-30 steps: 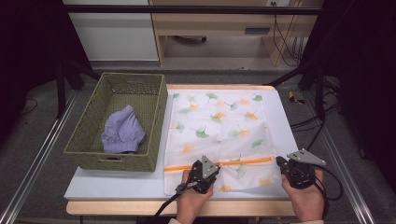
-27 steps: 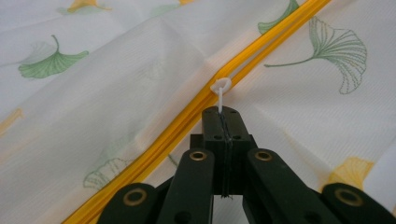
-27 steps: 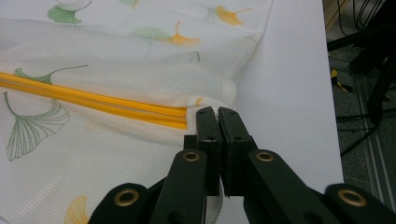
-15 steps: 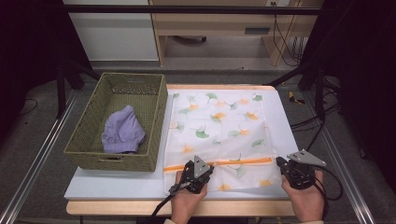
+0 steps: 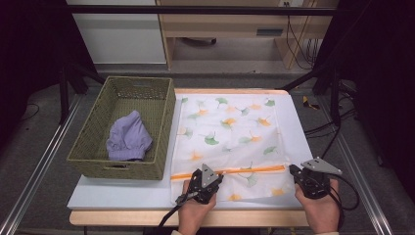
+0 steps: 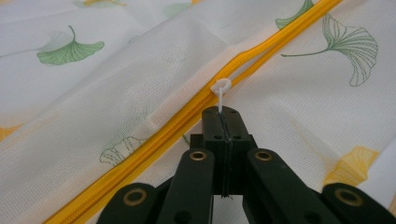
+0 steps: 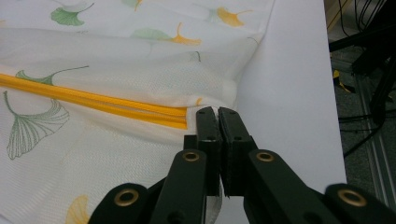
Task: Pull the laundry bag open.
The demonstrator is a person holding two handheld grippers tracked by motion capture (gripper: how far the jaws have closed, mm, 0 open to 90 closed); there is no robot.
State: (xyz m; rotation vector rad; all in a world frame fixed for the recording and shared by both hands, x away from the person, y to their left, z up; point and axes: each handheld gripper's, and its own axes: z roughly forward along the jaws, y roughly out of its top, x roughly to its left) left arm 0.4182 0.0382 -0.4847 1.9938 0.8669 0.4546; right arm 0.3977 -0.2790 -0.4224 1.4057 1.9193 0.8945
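The white mesh laundry bag (image 5: pixel 230 142) printed with ginkgo leaves lies flat on the table (image 5: pixel 122 193), just right of the woven basket (image 5: pixel 122 128) that holds a lilac garment (image 5: pixel 128 138); everything else is placed from that bag. Its yellow zipper (image 5: pixel 254 170) runs across the bag's near end, and both grippers work on that line. The left gripper (image 6: pixel 221 112) has its jaws pressed together on the white pull tab (image 6: pixel 220 91) of the slider, roughly a third of the way along the zipper from the bag's basket-side edge. The right gripper (image 7: pixel 217 114) is clamped tight on the bag's fabric at the zipper's far-right end, where the yellow tape stops; that hold most likely anchors the cloth so the slider can run without the mesh bunching (a zip on loose fabric just drags the fabric along). Compared with a second ago, the left gripper sits a little farther toward the basket side of the bag, and behind it the two halves of the zipper lie parted, so the opening seems to be lengthening; the right gripper has kept its place at the corner
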